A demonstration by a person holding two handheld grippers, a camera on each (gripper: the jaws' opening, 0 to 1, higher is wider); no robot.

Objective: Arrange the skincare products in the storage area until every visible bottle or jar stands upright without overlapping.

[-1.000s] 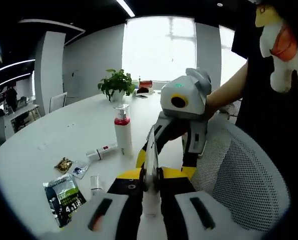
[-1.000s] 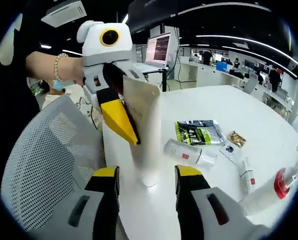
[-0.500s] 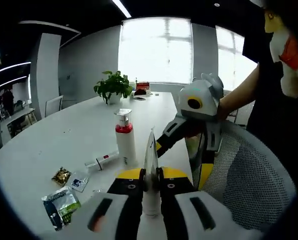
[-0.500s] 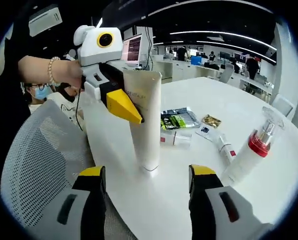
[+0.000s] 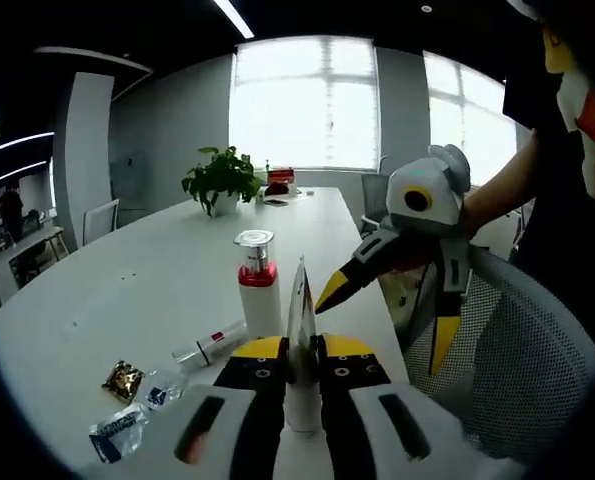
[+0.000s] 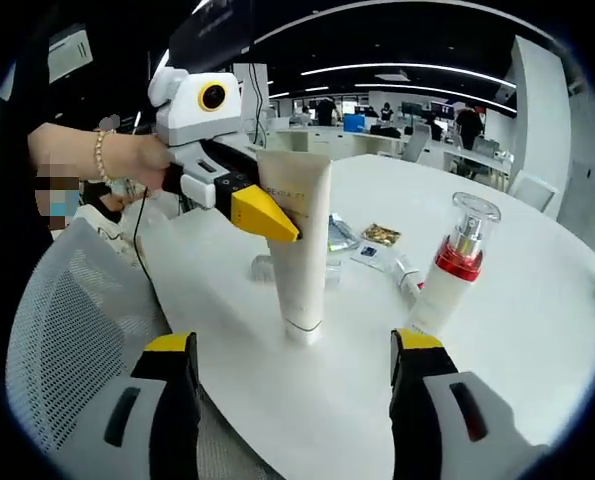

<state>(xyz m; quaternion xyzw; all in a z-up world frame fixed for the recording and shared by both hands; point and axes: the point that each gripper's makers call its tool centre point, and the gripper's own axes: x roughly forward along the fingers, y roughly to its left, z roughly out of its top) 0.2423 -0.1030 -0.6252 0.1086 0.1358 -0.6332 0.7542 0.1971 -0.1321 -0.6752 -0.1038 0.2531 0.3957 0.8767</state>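
Observation:
A white squeeze tube stands cap-down on the white table. My left gripper is shut on its upper half, yellow fingers pressed to it. In the left gripper view the tube shows edge-on between my left gripper's closed jaws. A clear pump bottle with a red collar stands upright just right of the tube; the pump bottle is also in the left gripper view. My right gripper is open, short of the tube and touching nothing. The right gripper hangs over the table edge.
A small tube lies flat beside the pump bottle. Several sachets lie on the table further left, and a gold sachet lies behind the tube. A mesh chair stands at the table edge. A potted plant sits at the far end.
The tube has gone from tilted to upright, still held by my left gripper. My right gripper has drawn back from it, jaws still open. Both views have shifted, bringing the pump bottle closer.

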